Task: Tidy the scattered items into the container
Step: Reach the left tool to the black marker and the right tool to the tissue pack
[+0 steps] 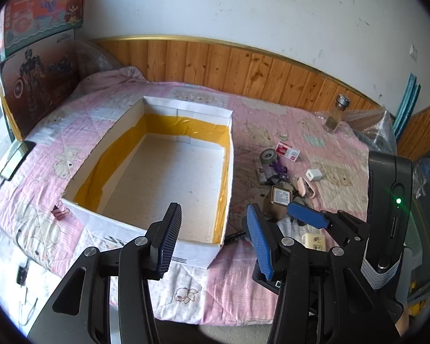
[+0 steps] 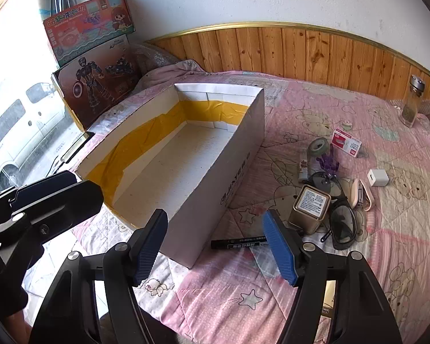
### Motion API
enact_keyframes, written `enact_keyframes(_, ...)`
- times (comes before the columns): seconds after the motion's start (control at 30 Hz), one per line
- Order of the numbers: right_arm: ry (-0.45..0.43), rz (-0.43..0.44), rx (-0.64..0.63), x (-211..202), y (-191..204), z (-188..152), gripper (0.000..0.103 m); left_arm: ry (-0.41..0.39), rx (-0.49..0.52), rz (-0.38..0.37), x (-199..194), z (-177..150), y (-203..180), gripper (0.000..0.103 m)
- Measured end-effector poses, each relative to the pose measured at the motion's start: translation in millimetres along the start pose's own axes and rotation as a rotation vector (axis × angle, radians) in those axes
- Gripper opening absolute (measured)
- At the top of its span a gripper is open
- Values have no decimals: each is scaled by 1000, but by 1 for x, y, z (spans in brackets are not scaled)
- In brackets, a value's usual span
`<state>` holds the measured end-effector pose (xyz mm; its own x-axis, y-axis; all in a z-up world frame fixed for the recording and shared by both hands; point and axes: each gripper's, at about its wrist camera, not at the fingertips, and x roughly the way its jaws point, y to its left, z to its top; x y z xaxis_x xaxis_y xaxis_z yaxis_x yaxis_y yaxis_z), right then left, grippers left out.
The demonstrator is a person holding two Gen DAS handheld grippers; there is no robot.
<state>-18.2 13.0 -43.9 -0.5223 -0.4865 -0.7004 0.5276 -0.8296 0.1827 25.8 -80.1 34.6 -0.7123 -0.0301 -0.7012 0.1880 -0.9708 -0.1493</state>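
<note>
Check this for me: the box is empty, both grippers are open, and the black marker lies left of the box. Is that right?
Not quite. The marker lies right of the box, as the right wrist view shows. The box is empty, and the left gripper and right gripper are both open.

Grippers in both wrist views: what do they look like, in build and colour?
Both are black plastic two-finger tools with silver pivot bolts. The left gripper and right gripper carry ribbed blue pads on angular black fingers. Beside the right gripper in the left wrist view stands a black device with a lit green light.
</note>
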Motion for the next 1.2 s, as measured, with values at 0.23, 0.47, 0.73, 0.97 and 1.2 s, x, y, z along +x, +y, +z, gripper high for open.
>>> enact_keyframes(0.23, 4, 2, 93, -1, -36, -12, 74, 39, 40, -19, 20, 1, -21, 50)
enact_keyframes(0.47, -23, -85, 221, -15, -97, -41, 74, 108, 150, -136, 53, -4, -63, 50)
enact_keyframes(0.73, 45, -206, 280, -16, -144, -82, 75, 235, 255, -184, 121, -27, -97, 50)
enact_keyframes(0.97, 138, -223, 306, 4, -154, -104, 75, 281, 275, -130, 168, -44, -90, 50)
enact_keyframes(1.2, 171, -241, 254, 30, -159, -102, 57, 370, 294, -92, 210, -62, -83, 47)
